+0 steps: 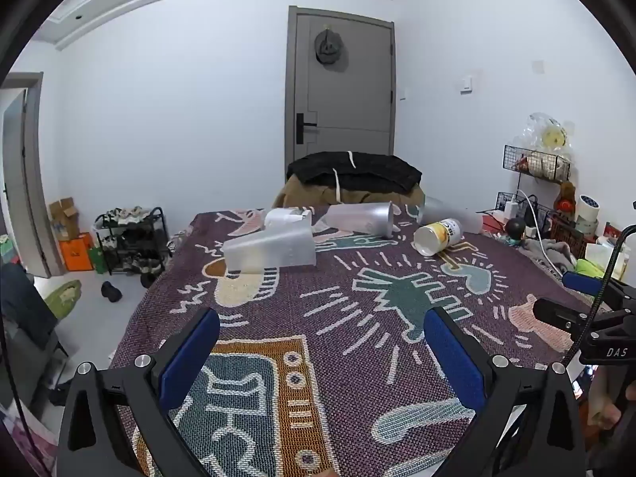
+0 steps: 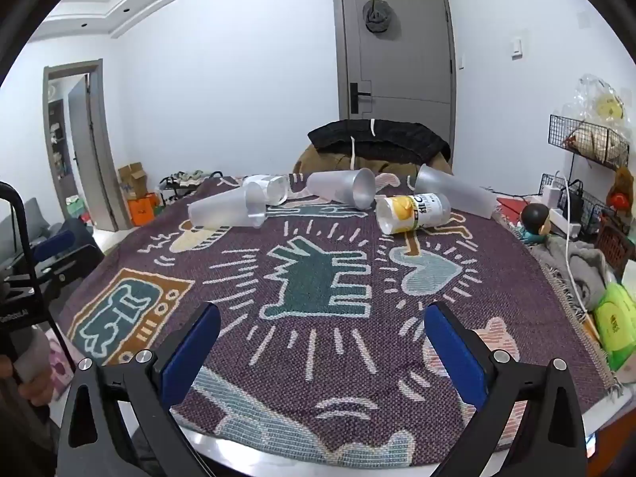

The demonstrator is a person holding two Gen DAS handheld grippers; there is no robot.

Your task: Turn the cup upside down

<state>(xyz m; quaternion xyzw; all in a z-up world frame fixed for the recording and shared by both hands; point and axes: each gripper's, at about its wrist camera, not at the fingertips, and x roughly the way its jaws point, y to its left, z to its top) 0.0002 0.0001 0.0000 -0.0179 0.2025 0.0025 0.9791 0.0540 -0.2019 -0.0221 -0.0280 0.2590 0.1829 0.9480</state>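
Note:
Several cups lie on their sides at the far end of a patterned purple cloth (image 1: 338,342) on the table. A frosted clear cup (image 1: 270,248) (image 2: 226,208) lies nearest on the left. A second frosted cup (image 1: 359,218) (image 2: 344,187) lies in the middle with its mouth to the right. A yellow-labelled cup (image 1: 437,235) (image 2: 413,212) and another frosted cup (image 1: 451,214) (image 2: 457,190) lie to the right. A small white cup (image 1: 284,216) (image 2: 270,189) lies behind. My left gripper (image 1: 322,342) and right gripper (image 2: 322,338) are open and empty, well short of the cups.
A chair draped with dark clothing (image 2: 377,143) stands behind the table, before a grey door (image 2: 397,43). Wire racks, cables, a grey cloth and a green packet (image 2: 616,322) crowd the table's right side. A shoe rack (image 1: 131,238) and boxes stand on the floor at left.

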